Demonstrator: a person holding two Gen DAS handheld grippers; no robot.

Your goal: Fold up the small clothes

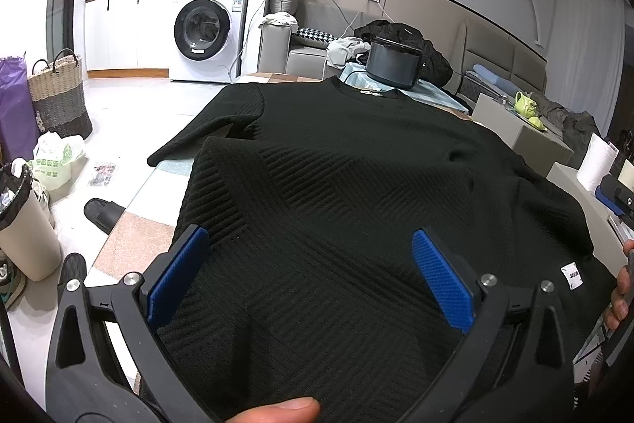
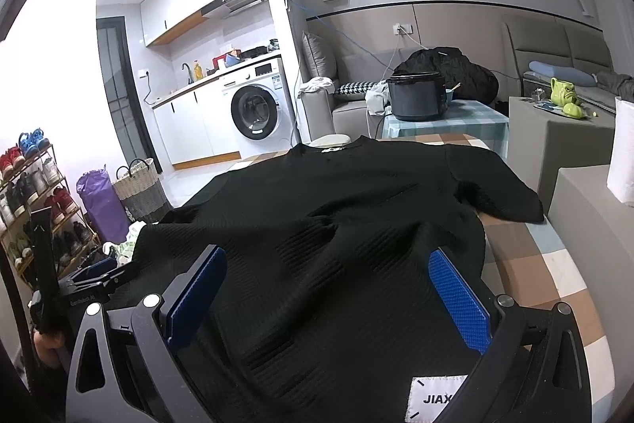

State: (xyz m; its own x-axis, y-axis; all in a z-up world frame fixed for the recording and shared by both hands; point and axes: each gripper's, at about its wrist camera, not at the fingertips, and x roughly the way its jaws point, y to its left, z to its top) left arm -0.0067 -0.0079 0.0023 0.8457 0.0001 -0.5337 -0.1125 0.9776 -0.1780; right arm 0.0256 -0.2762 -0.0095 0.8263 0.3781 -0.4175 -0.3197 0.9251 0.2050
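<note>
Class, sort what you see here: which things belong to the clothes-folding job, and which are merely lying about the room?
Part of the job:
black ribbed top, spread on the checked table
left gripper, open
right gripper, open

Just lying about:
rice cooker
washing machine
woven basket
green jug
paper towel roll
shoe rack
</note>
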